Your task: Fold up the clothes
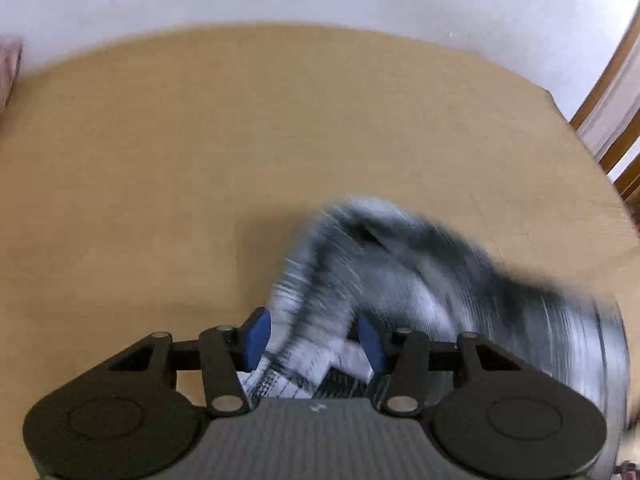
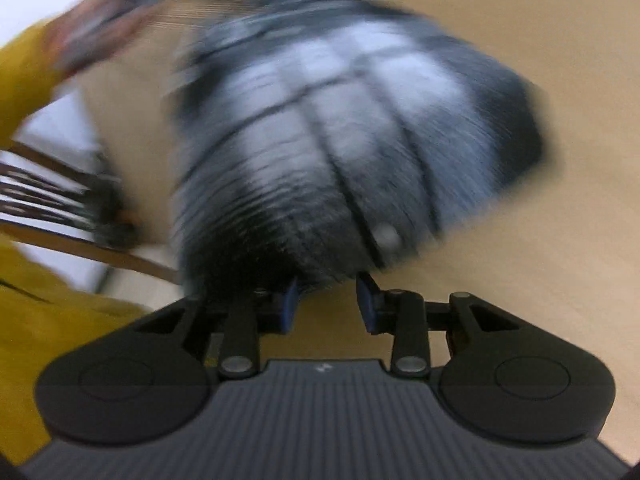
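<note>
Blurred grey-and-white checked cloth garment (image 1: 400,280) heaped on tan bench (image 1: 200,160), bunched fabric gripped between left tongs (image 1: 314,340), right tongs (image 2: 328,304) parted, nothing clearly clasped.

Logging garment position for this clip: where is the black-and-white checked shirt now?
The checked shirt lies bunched on the tan table, lower right in the left wrist view, one fold between the left gripper fingers.

The plaid garment (image 1: 400,280) is smeared by motion blur in both wrist views, its pattern unreadable; at lower right of the left view it runs off the frame; a blurred yellow sleeve (image 2: 24,80) is cut off at upper left of the right view.
</note>
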`<action>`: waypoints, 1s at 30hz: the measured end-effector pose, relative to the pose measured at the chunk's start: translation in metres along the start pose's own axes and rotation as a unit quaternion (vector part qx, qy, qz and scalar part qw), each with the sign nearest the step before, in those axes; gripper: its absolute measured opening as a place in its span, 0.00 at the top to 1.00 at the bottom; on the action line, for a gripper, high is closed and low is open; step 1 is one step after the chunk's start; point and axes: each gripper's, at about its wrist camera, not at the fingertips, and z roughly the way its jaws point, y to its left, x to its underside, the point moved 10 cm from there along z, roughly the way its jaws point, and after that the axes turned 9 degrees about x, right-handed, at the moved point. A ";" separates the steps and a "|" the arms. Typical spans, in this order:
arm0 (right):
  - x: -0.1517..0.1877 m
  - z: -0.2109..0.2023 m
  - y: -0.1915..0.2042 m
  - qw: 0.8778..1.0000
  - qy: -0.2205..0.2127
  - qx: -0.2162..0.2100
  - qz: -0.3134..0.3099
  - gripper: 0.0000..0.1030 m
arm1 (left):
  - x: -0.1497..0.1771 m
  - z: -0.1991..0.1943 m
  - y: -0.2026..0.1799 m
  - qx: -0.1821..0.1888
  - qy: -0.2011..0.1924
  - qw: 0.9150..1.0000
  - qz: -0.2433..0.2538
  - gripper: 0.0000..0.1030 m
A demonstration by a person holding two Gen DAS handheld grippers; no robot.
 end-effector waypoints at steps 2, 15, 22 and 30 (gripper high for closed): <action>-0.025 0.024 0.060 0.998 -0.022 -0.051 -0.008 0.64 | -0.033 -0.010 0.001 -0.006 -0.023 1.000 0.010 0.49; -0.082 -0.044 0.017 0.978 -0.167 0.046 0.118 0.56 | 0.137 -0.114 0.018 0.045 -0.015 0.994 -0.101 0.39; -0.087 -0.003 0.044 0.970 -0.180 0.095 0.130 0.56 | 0.192 -0.092 0.003 0.030 0.022 0.997 -0.075 0.35; -0.142 -0.035 0.054 0.956 -0.248 0.154 0.034 0.56 | 0.144 -0.112 0.012 0.013 -0.033 0.999 -0.041 0.34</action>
